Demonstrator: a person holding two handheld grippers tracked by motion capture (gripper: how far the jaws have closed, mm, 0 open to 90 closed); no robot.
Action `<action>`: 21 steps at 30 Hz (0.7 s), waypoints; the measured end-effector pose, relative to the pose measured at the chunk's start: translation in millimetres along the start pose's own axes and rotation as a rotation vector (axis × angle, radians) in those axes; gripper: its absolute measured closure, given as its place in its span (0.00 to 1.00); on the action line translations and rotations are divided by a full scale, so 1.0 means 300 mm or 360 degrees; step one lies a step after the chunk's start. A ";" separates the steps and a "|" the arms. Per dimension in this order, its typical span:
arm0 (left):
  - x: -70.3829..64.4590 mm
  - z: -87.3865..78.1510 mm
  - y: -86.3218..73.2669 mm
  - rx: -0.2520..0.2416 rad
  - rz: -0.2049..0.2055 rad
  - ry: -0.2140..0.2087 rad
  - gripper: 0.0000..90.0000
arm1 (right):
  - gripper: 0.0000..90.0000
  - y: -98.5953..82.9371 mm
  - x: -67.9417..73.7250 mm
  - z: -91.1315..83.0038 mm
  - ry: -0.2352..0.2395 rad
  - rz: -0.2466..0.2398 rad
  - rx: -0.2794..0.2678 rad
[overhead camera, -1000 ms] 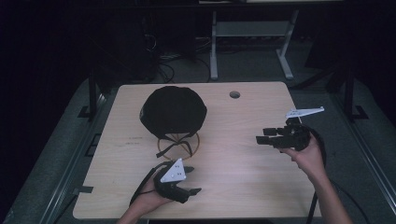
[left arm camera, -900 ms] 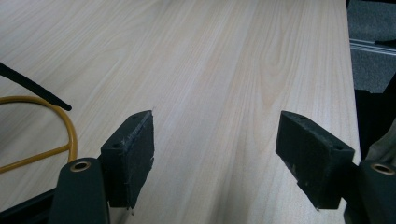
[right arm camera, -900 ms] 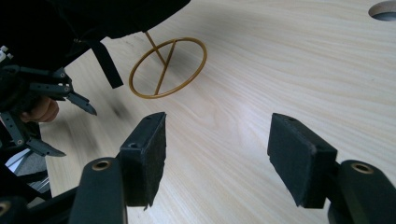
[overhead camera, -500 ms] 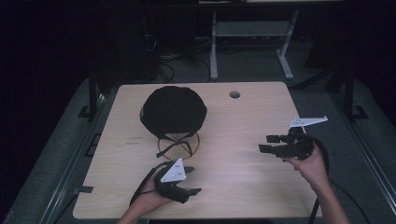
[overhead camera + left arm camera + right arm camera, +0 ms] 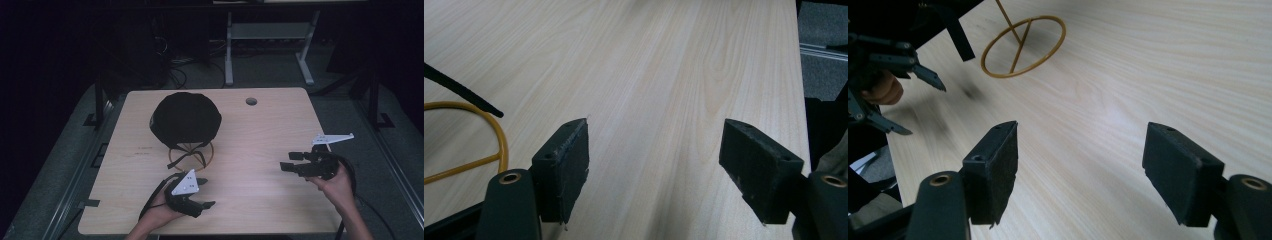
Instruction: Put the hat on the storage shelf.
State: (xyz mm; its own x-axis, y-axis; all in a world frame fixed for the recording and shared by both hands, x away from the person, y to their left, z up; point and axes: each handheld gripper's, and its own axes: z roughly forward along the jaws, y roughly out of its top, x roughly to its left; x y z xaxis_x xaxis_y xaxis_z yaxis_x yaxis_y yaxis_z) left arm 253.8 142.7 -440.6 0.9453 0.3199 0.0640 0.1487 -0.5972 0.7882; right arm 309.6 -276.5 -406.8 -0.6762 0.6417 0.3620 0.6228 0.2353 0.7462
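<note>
Black hat [image 5: 185, 118] sat on its yellow wire stand [image 5: 191, 153] at approx 11 o'clock on the bench [image 5: 260, 125], untouched. To approach well: bring both in low & slow, avoid knocking the light stand. Left gripper [image 5: 204, 192] at 7 o'clock, jaws wide apart, nothing betw them, just beside the stand. Right gripper [image 5: 290, 161] at 4 o'clock, also wide open & empty, well apart from the hat.

One black hat [image 5: 185, 118], one yellow wire stand [image 5: 191, 151], two grippers.
</note>
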 end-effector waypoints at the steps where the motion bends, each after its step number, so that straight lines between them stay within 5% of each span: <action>1: 0.000 0.000 0.000 0.0001 -0.0001 0.0000 0.31 | 0.33 -0.012 0.001 0.000 -0.0002 0.0006 0.0012; 21: 0.002 0.007 0.001 -0.0001 -0.0026 -0.0001 0.31 | 0.33 -0.133 0.040 -0.004 0.0001 0.0005 0.0021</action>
